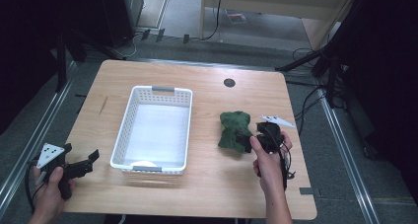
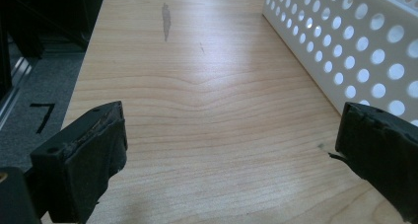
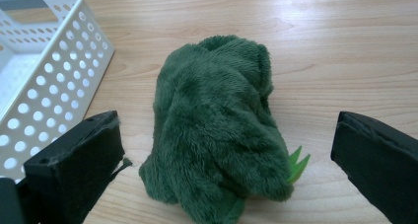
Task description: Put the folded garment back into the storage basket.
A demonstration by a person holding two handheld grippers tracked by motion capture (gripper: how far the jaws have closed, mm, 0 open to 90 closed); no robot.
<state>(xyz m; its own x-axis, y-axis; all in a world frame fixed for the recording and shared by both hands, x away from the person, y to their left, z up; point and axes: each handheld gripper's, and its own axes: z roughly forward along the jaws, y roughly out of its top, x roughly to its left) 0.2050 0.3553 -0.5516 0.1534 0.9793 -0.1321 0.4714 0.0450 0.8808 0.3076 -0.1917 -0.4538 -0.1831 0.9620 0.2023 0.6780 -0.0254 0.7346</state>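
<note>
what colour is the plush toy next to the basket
Dark green fuzzy plush toy, with a lighter green bit at its edge; the right gripper view shows it best.

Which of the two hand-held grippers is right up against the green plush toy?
The right hand-held gripper: its open jaws straddle the green plush toy. The left hand-held gripper points at bare table beside the white basket.

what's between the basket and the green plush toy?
Nothing: bare wooden table separates the white basket from the green plush toy in the high view. The right gripper view shows the same strip of tabletop.
</note>
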